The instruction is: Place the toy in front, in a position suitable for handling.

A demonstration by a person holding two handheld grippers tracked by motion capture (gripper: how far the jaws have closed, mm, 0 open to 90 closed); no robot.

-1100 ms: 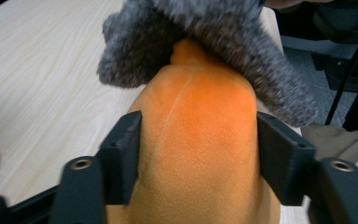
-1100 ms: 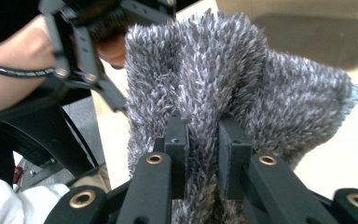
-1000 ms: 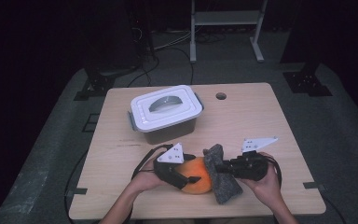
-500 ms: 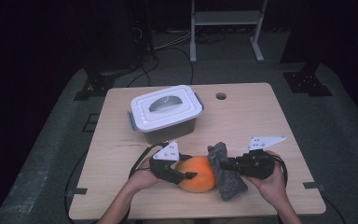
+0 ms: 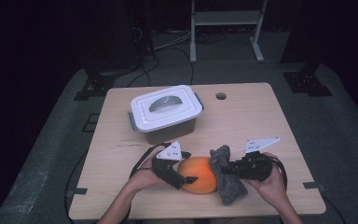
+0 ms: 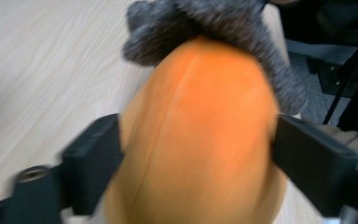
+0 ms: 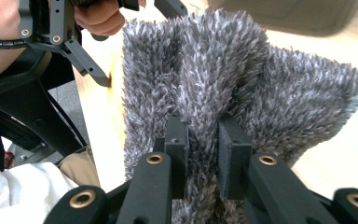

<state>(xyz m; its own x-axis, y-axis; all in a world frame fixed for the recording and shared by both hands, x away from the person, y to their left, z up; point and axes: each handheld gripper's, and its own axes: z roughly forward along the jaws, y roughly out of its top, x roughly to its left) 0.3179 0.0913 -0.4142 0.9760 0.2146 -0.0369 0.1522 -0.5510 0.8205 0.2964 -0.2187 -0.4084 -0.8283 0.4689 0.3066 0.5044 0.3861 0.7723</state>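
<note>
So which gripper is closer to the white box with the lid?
The left. The left gripper sits just in front of the white box, its jaws around the orange ball. The right gripper, pinching the grey cloth, is farther off to the side.

overhead looks down; gripper views close on cloth.

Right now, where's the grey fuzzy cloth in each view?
High view: grey fuzzy cloth lower centre, against the orange ball's right side.
Left gripper view: cloth along the top, behind the ball.
Right gripper view: cloth centre, pinched in the right gripper.
Shared landmark: wooden table.
</note>
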